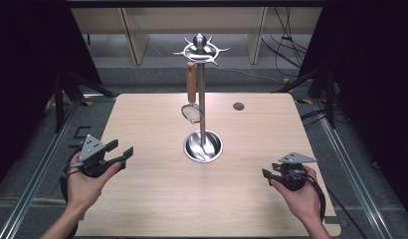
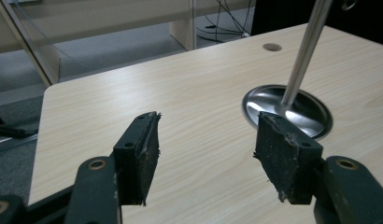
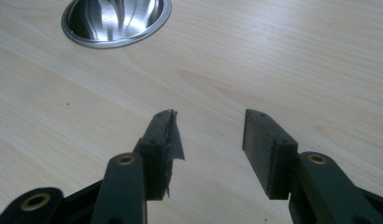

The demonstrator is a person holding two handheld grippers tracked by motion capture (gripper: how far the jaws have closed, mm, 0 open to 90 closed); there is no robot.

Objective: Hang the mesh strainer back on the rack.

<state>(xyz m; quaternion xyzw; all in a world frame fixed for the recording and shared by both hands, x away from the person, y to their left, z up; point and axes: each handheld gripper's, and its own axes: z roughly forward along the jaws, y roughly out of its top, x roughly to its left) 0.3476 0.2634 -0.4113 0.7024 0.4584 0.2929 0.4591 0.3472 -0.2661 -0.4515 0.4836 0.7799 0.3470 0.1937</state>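
light wood table (image 1: 142,199), small dark round hole (image 1: 238,106) near its far right edge, pale shelving (image 1: 137,30) behind, black cables (image 1: 286,40) on grey floor (image 1: 38,149), dark curtains either side

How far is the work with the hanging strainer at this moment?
One strainer with a wooden handle hangs from a hook of the metal stand, which stands in the middle of the table. Nothing is in hand: the left gripper and the right gripper are both open and empty, held near the table's front corners, apart from the stand. Any reach toward the strainer is not yet begun.
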